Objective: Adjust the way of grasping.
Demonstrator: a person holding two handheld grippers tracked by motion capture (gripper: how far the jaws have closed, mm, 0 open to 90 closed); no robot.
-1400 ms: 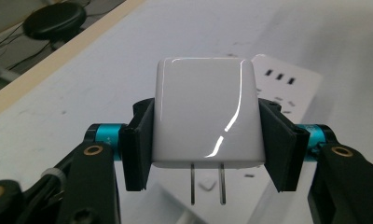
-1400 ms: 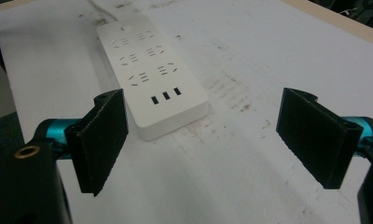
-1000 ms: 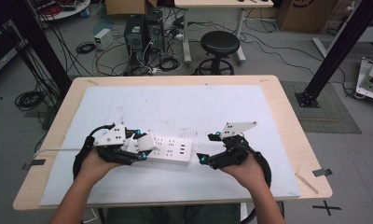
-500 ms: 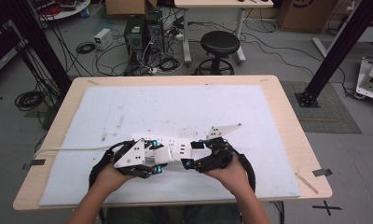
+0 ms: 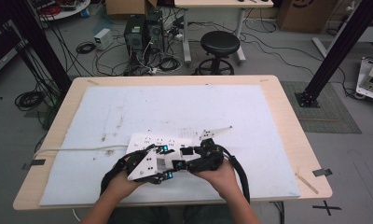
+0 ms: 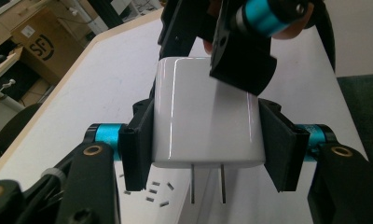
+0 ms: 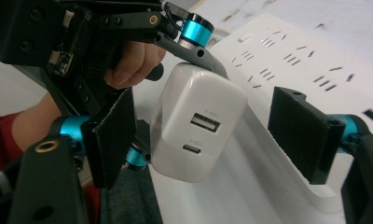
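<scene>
The wooden table (image 5: 287,121) carries a large white mat (image 5: 175,112) that covers most of its top, scuffed with dark marks, and every place below is given from the white power strip (image 5: 149,140) lying on that mat toward the person's side. The strip is a long flat block with rows of slots, and its pale cable (image 5: 68,150) trails off its left end toward the table's left edge. Far of the strip the mat is open right up to its back edge, and to its right there is bare mat as well; the near edge of the table lies close behind the hands. Just over the strip's near side hangs the white charger (image 6: 203,119), a glossy rounded cube with two metal prongs pointing down at the strip's slots and two ports, one above the other, on the face turned to the right gripper. The left gripper (image 6: 205,140) clamps the charger by its two sides. The right gripper (image 7: 212,135) has its jaws either side of the charger with a gap on each side, and they have just been closing.
</scene>
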